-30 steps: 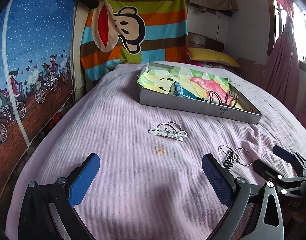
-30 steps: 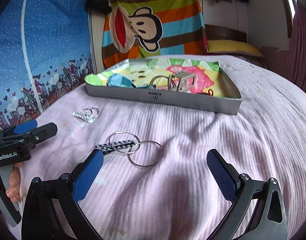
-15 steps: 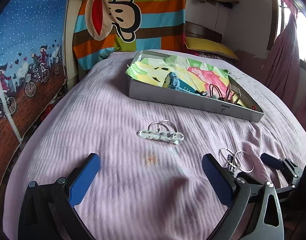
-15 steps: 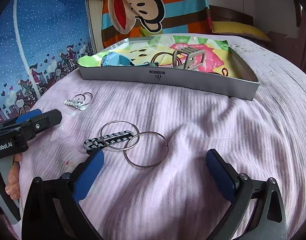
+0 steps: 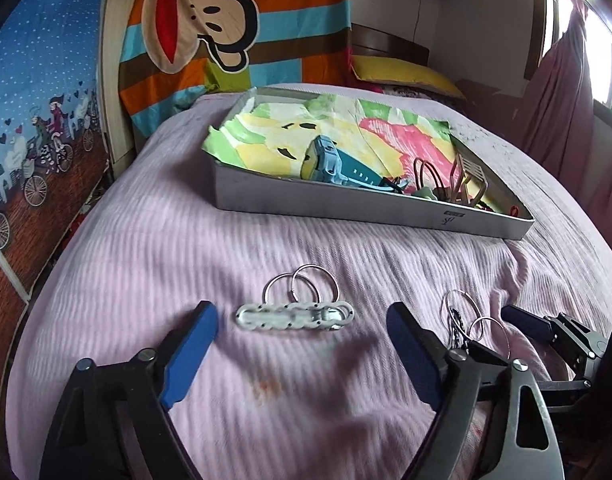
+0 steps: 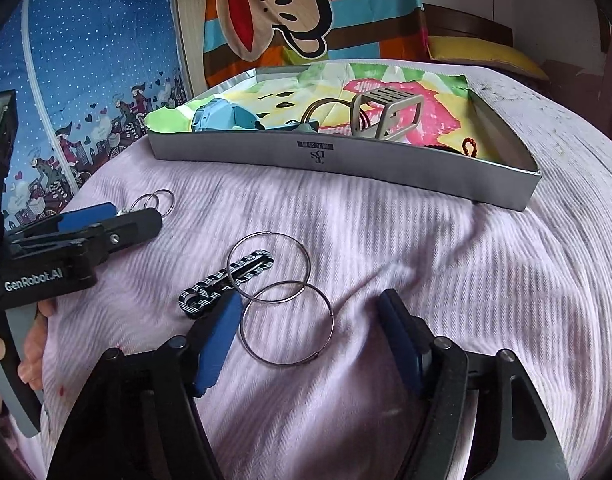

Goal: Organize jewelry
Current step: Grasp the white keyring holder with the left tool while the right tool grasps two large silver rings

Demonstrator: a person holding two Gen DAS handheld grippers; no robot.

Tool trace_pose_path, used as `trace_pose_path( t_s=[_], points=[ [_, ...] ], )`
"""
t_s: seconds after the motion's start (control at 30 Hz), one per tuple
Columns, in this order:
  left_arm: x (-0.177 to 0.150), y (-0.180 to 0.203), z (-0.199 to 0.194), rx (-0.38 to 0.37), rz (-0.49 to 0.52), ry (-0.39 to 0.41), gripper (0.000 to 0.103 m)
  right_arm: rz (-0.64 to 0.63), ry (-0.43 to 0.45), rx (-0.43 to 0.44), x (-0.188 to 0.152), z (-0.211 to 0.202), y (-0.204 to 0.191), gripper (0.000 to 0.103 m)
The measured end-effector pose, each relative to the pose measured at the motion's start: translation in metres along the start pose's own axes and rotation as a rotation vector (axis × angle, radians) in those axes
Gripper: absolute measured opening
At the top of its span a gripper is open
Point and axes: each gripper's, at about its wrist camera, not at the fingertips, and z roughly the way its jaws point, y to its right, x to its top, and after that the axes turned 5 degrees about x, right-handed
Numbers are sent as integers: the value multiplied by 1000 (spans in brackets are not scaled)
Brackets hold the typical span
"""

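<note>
Reaching for shiny jewelry on the pink bed (image 5: 146, 240), both hand-held grippers wide open and empty.

Left hand-held gripper (image 5: 302, 330) around the silver clasp (image 5: 294, 316); right hand-held gripper (image 6: 310, 320) around the thin ring (image 6: 287, 324). Light, hard, slippery: best pinched across the wire. Grey box (image 6: 346, 160) waiting behind. "GenRobot.AI" readable on a handle.

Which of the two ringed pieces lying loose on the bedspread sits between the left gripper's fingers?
The silver bar clasp with two small rings; the black-and-white striped one carries larger hoops, by the right gripper.
</note>
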Motion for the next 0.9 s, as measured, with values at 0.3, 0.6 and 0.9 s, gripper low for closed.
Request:
trace_pose_path(
  t_s=[0.3, 0.6, 0.9],
  points=[
    [-4, 0, -1, -14, 3, 6, 60, 6, 1, 38, -1, 3, 4, 46],
    [-4, 1, 3, -21, 9, -12, 58, 10, -6, 40, -3, 5, 5, 45],
    [1, 3, 5, -29, 11, -17, 58, 10, 2, 41, -4, 5, 5, 38]
  ],
)
